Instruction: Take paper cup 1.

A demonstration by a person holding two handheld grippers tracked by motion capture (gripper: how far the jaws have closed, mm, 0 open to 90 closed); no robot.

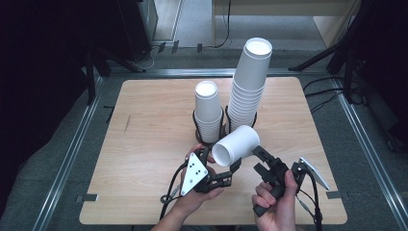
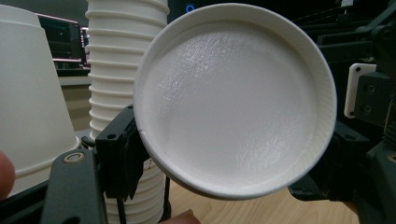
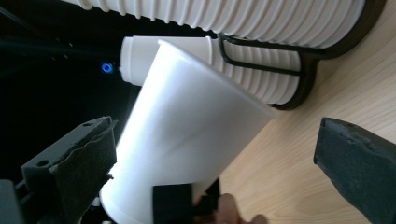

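A: From the high view, what do we see?

B: We see a wooden table (image 1: pixel 144 144) with two stacks of white paper cups standing upside down in black wire holders near its middle: a short stack (image 1: pixel 208 111) on the left and a tall stack (image 1: pixel 249 84) just beside it on the right. In front of them a single cup (image 1: pixel 235 145) lies on its side in the air, its flat base toward us. The left gripper (image 1: pixel 232 169) is clamped on the cup's base rim. The right gripper (image 1: pixel 260 159) sits just right of the cup, jaws spread.

A: And the left gripper view?

B: We look straight at the cup's round base (image 2: pixel 236 95) (it nearly hides one jaw). Both stacks rise behind it on the left, and the other gripper shows dark at the right.

A: The right gripper view?

B: The cup's wall (image 3: pixel 187 140) slants between the two black jaws, close to one and well apart from the other, so we call this gripper open. Wood grain and both stacks lie beyond.
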